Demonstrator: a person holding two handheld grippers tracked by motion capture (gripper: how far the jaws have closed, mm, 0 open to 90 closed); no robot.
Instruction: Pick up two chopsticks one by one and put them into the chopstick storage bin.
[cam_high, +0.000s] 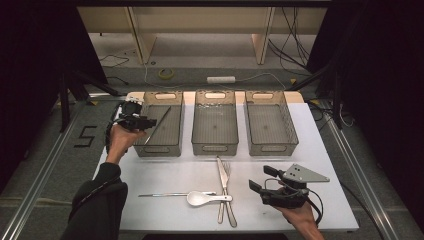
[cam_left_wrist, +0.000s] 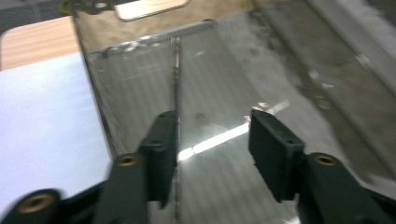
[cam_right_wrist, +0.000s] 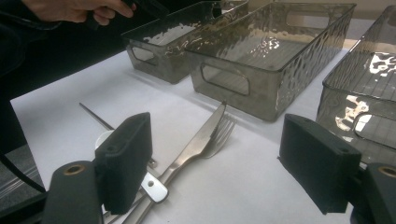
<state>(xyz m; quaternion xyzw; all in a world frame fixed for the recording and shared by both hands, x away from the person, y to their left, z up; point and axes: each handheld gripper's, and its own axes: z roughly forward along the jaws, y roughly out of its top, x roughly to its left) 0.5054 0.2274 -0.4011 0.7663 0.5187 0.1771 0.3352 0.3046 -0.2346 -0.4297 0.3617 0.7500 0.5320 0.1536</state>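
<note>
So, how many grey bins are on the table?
3, in one row at the table's far side: the left bin under the left gripper with a thin metal stick inside, the middle bin, and the right bin.

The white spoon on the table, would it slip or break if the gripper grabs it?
The white spoon looks glossy and smooth, so it may slip between the jaws. If that shine means ceramic, it would be stiff, and could chip if dropped. Its handle rests across the knife, so lifting it might nudge the knife and the fork beside it.
</note>
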